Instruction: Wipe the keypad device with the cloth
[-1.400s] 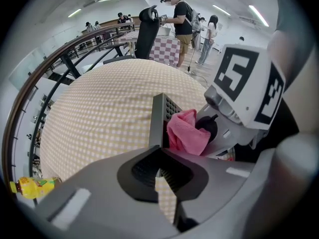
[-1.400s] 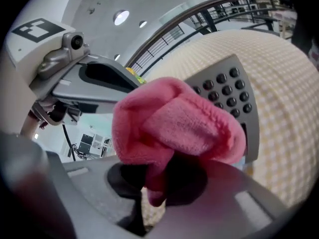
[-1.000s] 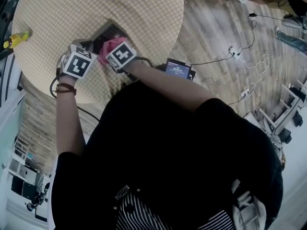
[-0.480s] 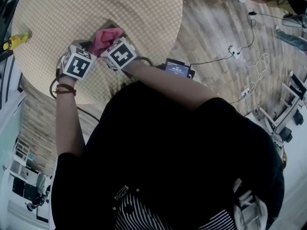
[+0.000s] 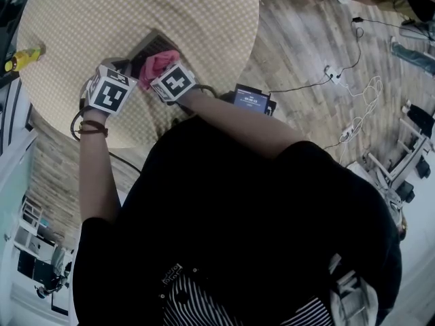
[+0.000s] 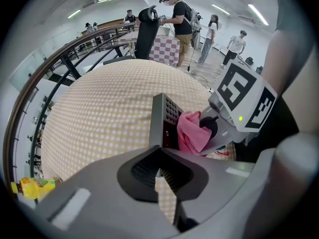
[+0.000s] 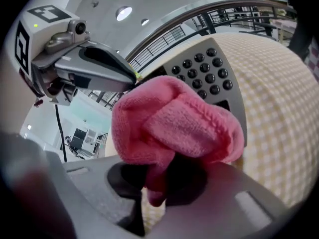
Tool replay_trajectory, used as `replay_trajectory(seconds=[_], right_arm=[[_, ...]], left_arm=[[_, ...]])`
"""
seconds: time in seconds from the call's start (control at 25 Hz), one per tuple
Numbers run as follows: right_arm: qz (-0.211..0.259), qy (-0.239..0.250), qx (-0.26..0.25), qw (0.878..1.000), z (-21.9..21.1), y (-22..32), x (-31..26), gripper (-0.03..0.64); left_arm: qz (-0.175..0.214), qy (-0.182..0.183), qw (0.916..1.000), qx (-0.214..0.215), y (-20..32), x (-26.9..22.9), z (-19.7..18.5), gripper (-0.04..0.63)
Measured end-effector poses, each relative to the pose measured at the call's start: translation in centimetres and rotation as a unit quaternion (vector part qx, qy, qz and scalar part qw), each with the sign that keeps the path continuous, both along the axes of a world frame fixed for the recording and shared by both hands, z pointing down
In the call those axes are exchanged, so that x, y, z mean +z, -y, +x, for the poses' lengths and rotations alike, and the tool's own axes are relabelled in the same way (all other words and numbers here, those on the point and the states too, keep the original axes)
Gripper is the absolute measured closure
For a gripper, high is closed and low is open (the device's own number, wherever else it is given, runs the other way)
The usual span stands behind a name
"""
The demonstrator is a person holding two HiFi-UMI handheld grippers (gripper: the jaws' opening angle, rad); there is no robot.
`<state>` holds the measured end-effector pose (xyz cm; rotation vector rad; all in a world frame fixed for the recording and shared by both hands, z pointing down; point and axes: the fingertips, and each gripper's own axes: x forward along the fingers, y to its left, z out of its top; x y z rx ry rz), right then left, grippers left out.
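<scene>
Table (image 5: 81, 19): checked round top, yellow bottle (image 5: 20, 56) at its rim.
Left gripper (image 6: 160, 152): pinched keypad device (image 7: 207, 71) corner.
Right gripper (image 7: 154, 171): clamped pink cloth (image 7: 174, 118) against keys.

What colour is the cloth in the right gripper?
Pink. The cloth shows best in the right gripper view.

The cloth (image 7: 174, 123) is pink, fuzzy fabric with a stitched hem. The keypad device (image 6: 157, 121) has a matt grey shell, metal or plastic unclear, and dark smooth buttons (image 7: 215, 89). Checked woven fabric covers the desk (image 5: 102, 19); the floor (image 5: 306, 32) looks like wood planks
</scene>
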<state>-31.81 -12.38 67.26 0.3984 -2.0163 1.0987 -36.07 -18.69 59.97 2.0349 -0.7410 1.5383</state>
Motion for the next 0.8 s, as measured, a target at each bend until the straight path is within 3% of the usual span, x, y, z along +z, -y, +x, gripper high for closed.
replay_trajectory(seconds=[0.2,0.56,0.68,0.72,0.8], right_arm=[[-0.01,-0.01,-0.012,1.0,0.4,-0.3,0.7,0.549],[0.012,0.003,-0.019,1.0,0.0,-0.5,-2.3,0.549],[0.033,0.016,-0.017,0.999,-0.1,-0.7,-4.6,0.549],[0.04,0.019,-0.015,0.999,0.1,-0.8,-5.4,0.549],[0.052,0.023,-0.011,0.998,1.4,-1.2,-7.0,0.549]], left_arm=[[0.011,0.005,0.9999,-0.006,0.1,0.1,0.1,0.595],[0.097,0.02,0.995,-0.01,0.2,-0.1,0.1,0.595],[0.132,-0.024,0.9891,-0.061,0.3,-1.8,-0.4,0.594],[0.145,-0.049,0.9835,-0.097,0.1,-3.0,-0.5,0.594],[0.165,-0.111,0.9645,-0.174,-0.7,-5.6,0.1,0.594]])
